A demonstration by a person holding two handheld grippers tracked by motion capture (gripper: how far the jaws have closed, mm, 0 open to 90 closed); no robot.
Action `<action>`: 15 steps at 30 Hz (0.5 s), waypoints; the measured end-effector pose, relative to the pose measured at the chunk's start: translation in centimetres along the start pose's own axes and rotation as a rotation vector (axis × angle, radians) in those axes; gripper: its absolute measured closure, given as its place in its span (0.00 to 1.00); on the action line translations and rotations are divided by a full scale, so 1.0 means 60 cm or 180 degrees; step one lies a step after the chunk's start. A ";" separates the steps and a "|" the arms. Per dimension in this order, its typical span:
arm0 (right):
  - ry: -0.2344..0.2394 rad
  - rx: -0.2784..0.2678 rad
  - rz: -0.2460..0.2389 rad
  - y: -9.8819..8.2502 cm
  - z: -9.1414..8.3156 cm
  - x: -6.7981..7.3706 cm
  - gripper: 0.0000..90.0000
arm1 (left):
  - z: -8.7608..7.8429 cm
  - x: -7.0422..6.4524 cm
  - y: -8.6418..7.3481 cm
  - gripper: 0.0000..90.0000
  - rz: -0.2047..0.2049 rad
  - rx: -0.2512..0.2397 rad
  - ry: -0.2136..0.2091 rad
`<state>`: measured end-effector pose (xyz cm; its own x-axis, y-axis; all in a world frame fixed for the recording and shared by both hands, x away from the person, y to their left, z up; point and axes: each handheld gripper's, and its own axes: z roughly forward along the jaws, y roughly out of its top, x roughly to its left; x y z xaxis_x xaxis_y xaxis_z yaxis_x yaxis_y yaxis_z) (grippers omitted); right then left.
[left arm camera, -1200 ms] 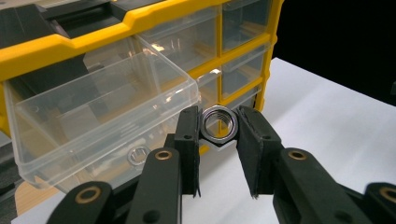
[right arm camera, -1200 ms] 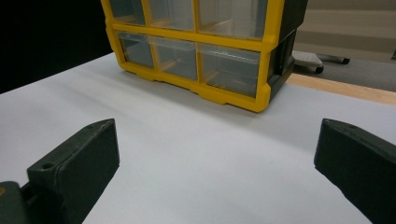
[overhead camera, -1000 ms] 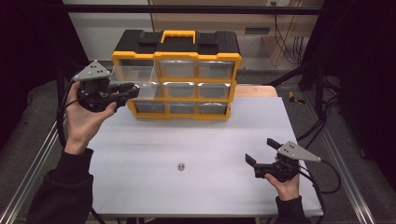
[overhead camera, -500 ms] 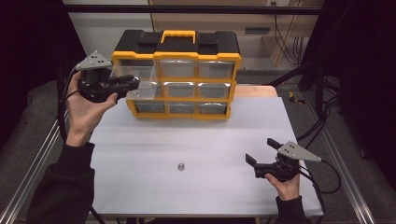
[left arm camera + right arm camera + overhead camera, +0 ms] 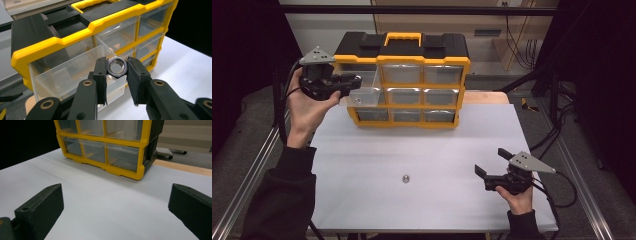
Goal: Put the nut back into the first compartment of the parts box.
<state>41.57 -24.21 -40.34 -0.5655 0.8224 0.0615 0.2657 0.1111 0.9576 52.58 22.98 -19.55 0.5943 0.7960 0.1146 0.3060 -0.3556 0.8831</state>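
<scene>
A steel hex nut is pinched upright between the black pads of my left gripper, which is shut on it. It hangs just above a clear plastic drawer pulled out of the top left slot of the yellow and black organizer. In the high view the left gripper is held in the air at the organizer's left end, over the pulled-out drawer. Low over the table's front right, my right gripper is open, its jaws wide apart with nothing between them.
A second small metal nut lies on the white table near the front middle. The organizer's other clear drawers are pushed in. Metal frame rails run along both sides of the table.
My left hand has risen with the nut and edged in over the pulled-out drawer. The right gripper has stayed where it was.
</scene>
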 end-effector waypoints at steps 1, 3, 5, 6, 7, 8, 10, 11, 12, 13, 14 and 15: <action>0.0001 -0.0003 -0.0002 0.000 0.000 0.000 0.01 | 0.002 0.001 0.001 0.78 -0.0010 0.0010 -0.0009; 0.0004 -0.0003 -0.0004 0.000 -0.001 0.000 0.01 | 0.007 0.004 0.002 0.78 -0.0053 -0.0002 0.0008; -0.0003 -0.0001 -0.0004 0.000 -0.001 0.000 0.01 | 0.011 0.007 0.002 0.78 -0.0080 0.0017 0.0026; 0.0000 -0.0004 -0.0006 0.000 -0.001 0.000 0.01 | 0.013 0.009 0.002 0.78 -0.0074 0.0021 0.0043; 0.0000 -0.0004 -0.0006 0.000 -0.001 0.000 0.01 | 0.015 0.010 0.002 0.78 -0.0080 0.0028 0.0058; 0.0001 -0.0003 -0.0006 0.000 -0.001 0.000 0.01 | 0.017 0.012 0.002 0.78 -0.0101 0.0039 0.0065; 0.0003 -0.0005 -0.0013 0.000 -0.001 -0.001 0.01 | 0.019 0.015 0.002 0.78 -0.0100 0.0045 0.0099; 0.0006 -0.0008 -0.0023 0.000 -0.001 -0.001 0.01 | 0.021 0.016 0.001 0.78 -0.0100 0.0053 0.0105; 0.0003 0.0000 -0.0014 0.000 -0.001 -0.001 0.01 | 0.022 0.019 0.001 0.78 -0.0098 0.0057 0.0107; 0.0000 -0.0002 -0.0005 0.000 -0.001 0.000 0.01 | 0.023 0.020 0.000 0.78 -0.0118 0.0052 0.0111; 0.0002 0.0000 -0.0008 0.000 -0.001 -0.001 0.01 | 0.024 0.022 0.000 0.78 -0.0119 0.0057 0.0126; 0.0005 -0.0006 -0.0019 0.000 -0.001 -0.001 0.01 | 0.025 0.025 0.000 0.78 -0.0121 0.0055 0.0136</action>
<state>41.56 -24.27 -40.32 -0.5684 0.8208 0.0563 0.2608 0.1148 0.9585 54.57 23.44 -20.07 0.5499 0.8292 0.1007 0.3408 -0.3328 0.8793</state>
